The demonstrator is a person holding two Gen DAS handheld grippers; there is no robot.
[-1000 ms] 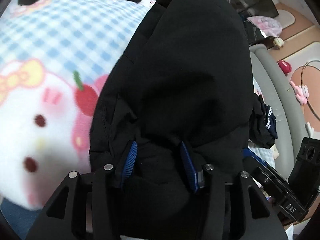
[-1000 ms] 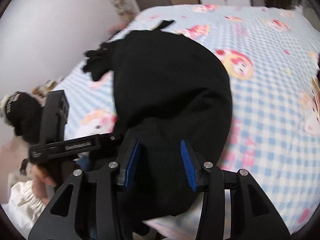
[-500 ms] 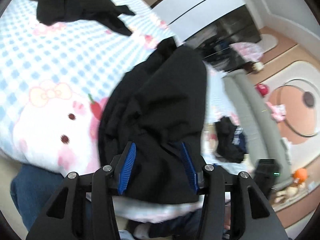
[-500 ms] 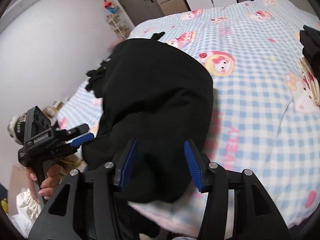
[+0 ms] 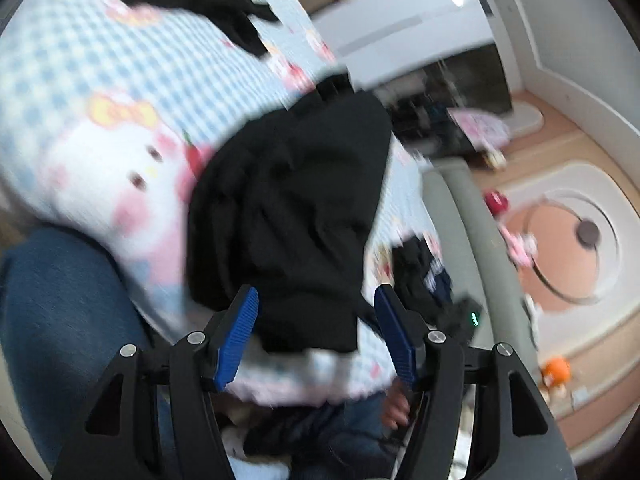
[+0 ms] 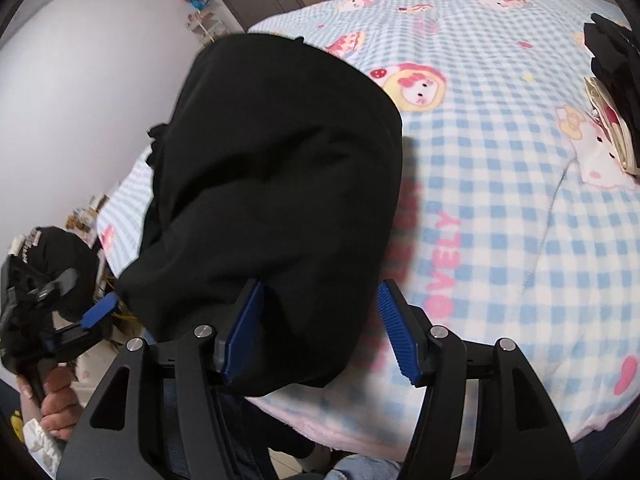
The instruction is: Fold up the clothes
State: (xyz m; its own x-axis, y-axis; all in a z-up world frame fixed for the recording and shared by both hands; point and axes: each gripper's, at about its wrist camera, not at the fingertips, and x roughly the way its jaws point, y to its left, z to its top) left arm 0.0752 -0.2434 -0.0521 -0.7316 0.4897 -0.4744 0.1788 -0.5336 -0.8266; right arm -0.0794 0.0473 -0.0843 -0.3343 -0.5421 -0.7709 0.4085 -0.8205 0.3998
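Release step: the left gripper (image 5: 316, 328) and right gripper (image 6: 320, 328) have just been opening, pads clear of the folded black garment (image 6: 272, 184) (lying on the checked blanket (image 6: 500, 200)); next, probably smoothing.

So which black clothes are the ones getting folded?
Look at the blue checked blanket on the bed. The black garment lies bunched at its near edge, right before both grippers. The other black pile sits far off at the blanket's right side.
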